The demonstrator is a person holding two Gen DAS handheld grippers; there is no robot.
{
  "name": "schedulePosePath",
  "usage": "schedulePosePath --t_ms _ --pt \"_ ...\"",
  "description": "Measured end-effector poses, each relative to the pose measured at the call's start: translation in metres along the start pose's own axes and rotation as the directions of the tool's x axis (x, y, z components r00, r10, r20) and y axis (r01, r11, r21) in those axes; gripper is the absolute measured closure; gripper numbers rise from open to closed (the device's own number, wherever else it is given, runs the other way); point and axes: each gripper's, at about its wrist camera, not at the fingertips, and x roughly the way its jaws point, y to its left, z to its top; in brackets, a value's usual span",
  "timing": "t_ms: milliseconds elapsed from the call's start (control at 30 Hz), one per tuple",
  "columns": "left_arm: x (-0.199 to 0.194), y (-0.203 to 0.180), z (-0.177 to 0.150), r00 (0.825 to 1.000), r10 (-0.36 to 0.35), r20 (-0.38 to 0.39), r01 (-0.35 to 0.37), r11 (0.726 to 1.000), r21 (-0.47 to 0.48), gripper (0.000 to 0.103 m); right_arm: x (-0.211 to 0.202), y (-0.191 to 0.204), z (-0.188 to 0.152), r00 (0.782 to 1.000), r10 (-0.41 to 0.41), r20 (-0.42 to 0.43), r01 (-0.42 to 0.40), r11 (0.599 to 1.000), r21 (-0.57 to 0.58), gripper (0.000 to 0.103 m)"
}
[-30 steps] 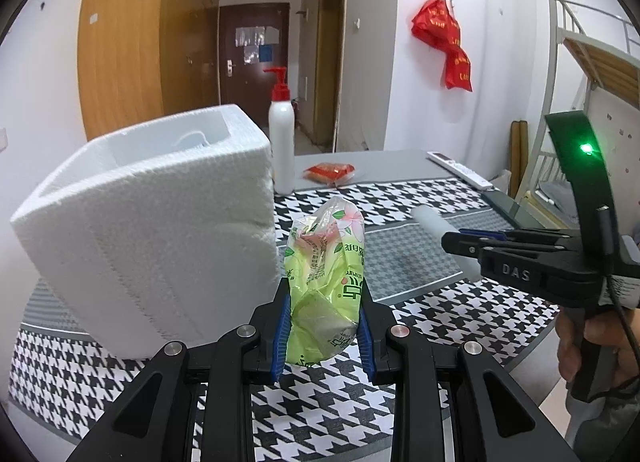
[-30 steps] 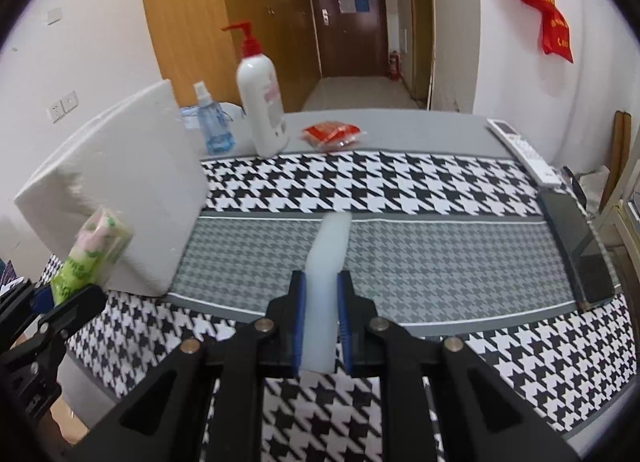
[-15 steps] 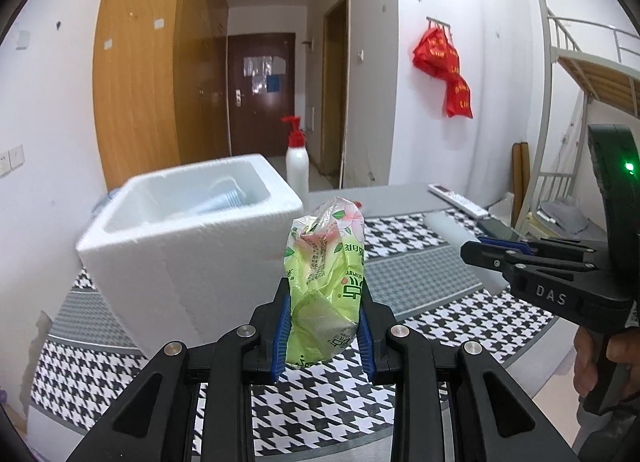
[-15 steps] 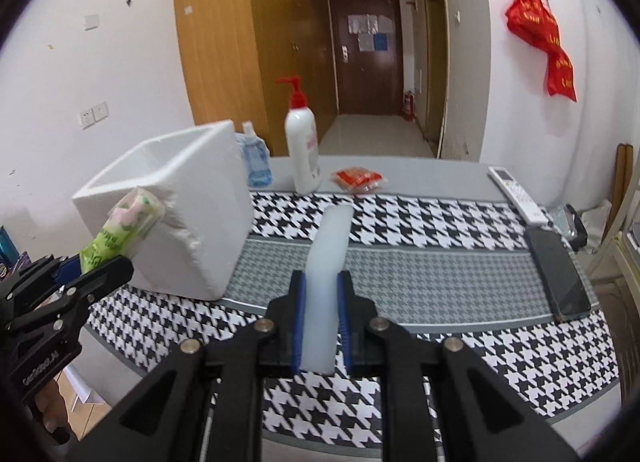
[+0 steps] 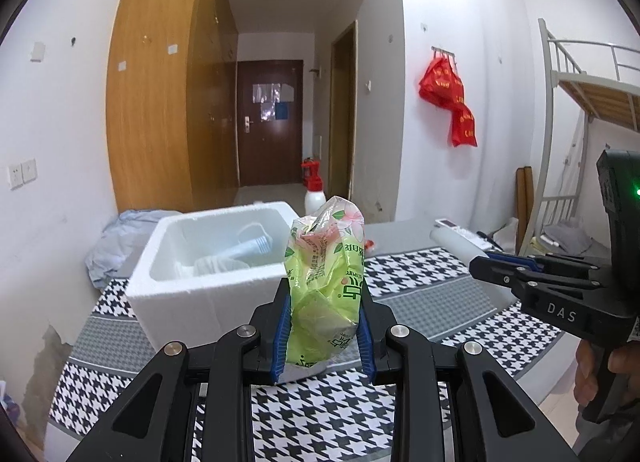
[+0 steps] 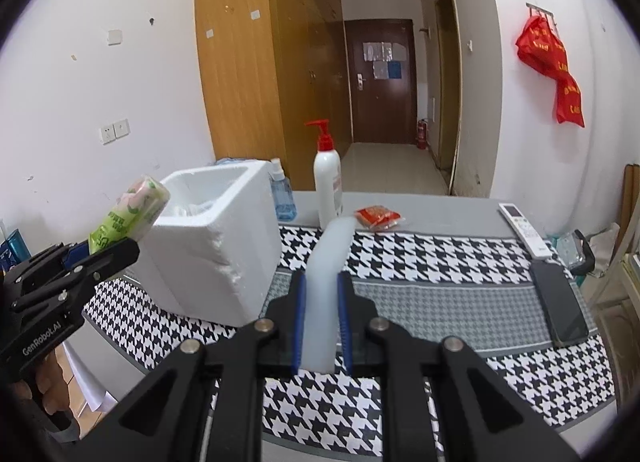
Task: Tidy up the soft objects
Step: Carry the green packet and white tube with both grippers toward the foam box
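My left gripper (image 5: 323,326) is shut on a green tissue pack (image 5: 325,286) with a pink flower print, held in the air in front of a white foam box (image 5: 192,298). The box holds white and pale blue soft items (image 5: 232,258). My right gripper (image 6: 322,322) is shut on a white foam strip (image 6: 328,282), raised above the table to the right of the box (image 6: 208,254). The left gripper and pack also show in the right wrist view (image 6: 128,214) at the box's left side.
On the houndstooth tablecloth (image 6: 420,254) stand a white pump bottle (image 6: 327,182) and a small blue bottle (image 6: 282,198) behind the box. A red packet (image 6: 378,217), a remote (image 6: 524,230) and a phone (image 6: 560,302) lie to the right.
Both grippers have risen with their loads. The box's open top and contents have come into view below the tissue pack.
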Motion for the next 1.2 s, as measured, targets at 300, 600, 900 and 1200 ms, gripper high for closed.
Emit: schedulePosePath --t_ms 300,600,900,1200 --pt "0.000 0.013 0.011 0.999 0.027 0.030 -0.027 1.000 -0.007 0.073 -0.001 0.012 0.013 0.998 0.038 0.042 -0.037 0.999 -0.024 0.084" --pt "0.007 0.023 0.021 0.998 0.059 0.035 -0.058 0.998 -0.008 0.073 0.007 0.023 0.025 0.995 0.071 0.063 -0.069 0.997 -0.039 0.084" --pt "0.007 0.044 0.019 0.992 0.119 0.035 -0.117 0.993 -0.034 0.073 0.022 0.041 0.039 0.992 0.115 0.057 -0.110 0.991 -0.077 0.084" --pt "0.004 0.068 0.014 0.978 0.207 0.026 -0.205 0.977 -0.057 0.073 0.040 0.070 0.052 0.981 0.190 0.046 -0.184 0.976 -0.120 0.084"
